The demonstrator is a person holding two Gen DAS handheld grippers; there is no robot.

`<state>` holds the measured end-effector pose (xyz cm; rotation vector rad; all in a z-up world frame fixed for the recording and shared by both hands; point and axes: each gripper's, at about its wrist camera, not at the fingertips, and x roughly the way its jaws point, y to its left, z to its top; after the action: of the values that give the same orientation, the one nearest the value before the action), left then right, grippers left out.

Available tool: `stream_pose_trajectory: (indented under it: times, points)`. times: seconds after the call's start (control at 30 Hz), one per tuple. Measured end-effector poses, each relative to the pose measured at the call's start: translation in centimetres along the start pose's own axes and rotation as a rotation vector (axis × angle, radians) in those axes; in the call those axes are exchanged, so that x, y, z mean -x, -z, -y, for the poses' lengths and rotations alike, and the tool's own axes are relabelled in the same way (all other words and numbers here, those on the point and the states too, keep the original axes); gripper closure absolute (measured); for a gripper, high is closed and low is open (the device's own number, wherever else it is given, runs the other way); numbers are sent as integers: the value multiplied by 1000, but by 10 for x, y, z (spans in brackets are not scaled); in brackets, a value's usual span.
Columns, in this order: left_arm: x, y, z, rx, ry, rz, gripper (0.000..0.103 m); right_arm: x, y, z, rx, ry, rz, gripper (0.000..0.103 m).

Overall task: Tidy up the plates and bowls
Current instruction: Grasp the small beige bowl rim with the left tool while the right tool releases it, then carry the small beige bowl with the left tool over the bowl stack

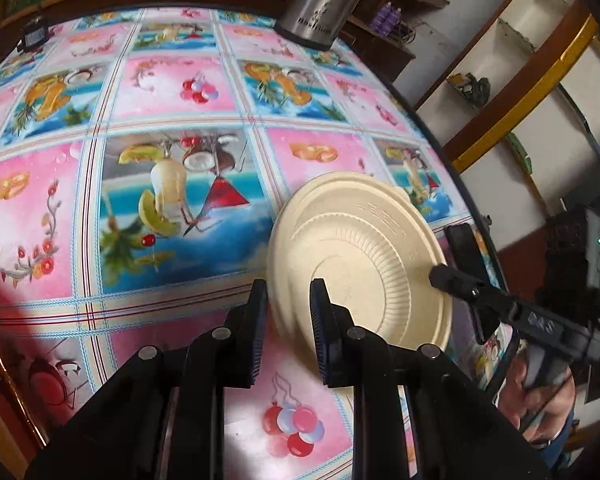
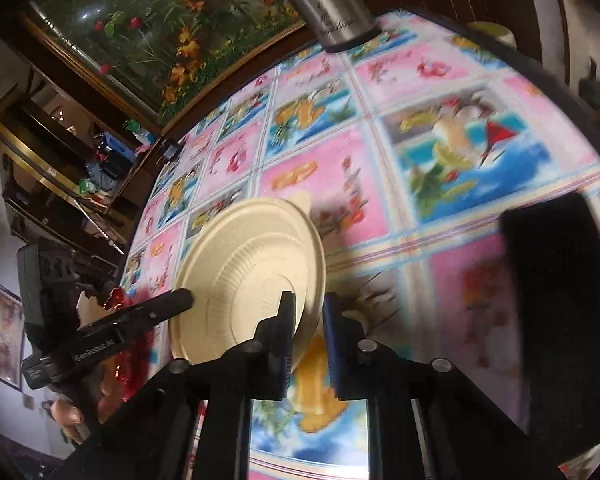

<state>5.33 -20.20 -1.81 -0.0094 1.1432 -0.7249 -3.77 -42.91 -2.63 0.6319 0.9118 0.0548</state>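
Both pairs of fingers are clamped on one cream plate (image 1: 360,256), each on an opposite side of its rim. From the left wrist view, the left gripper (image 1: 289,300) pinches the near edge of the plate between its ribbed pads, with the rim passing through the narrow gap. On the far right side of the same plate, the right gripper (image 1: 450,252) bites the rim, one finger over the face and one behind it, and a hand (image 1: 540,396) holds its handle below.

From the right wrist view the picture is mirrored: the right gripper (image 2: 309,312) has its two fingers drawn close on the plate's near rim, and the left gripper (image 2: 186,298) touches the opposite edge at the left.

The plate is tilted up off the table (image 1: 160,112), which wears a pink and blue fruit-patterned cloth (this plate has ribbed inner walls and a small tab on its far rim). It sits near the table's edge. A steel flask (image 1: 324,4) stands at the far side of the table, well apart from the plate. A large black shape (image 2: 556,300) blurs the right of the right wrist view; what it is cannot be told.
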Motion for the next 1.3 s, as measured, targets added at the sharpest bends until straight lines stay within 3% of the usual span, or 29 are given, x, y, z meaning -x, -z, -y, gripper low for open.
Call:
stream_pose_trajectory:
  times: [0.1,0.2,0.33,0.57,0.6,0.63,0.8,1.3]
  points:
    - [0,-1,-4,2,-82,22,84,-1,12,-18,36,-4,-30,83]
    - [-2,0,-8,12,-87,19,84,5,18,-34,85,-13,-44,81]
    - [-4,2,-5,-23,-174,33,84,12,7,-40,153,106,20,76]
    - [-8,5,2,-72,-251,64,85,-18,-4,-28,133,59,-25,79]
    - [-8,5,4,-76,-254,69,87,-21,-3,-27,127,54,-18,88]
    - [-8,5,6,-82,-251,75,91,-21,-3,-27,118,41,-2,91]
    - [-1,7,18,-124,-301,153,89,-10,3,-36,124,77,89,92]
    - [5,8,23,-141,-326,193,88,-6,7,-37,103,69,96,92]
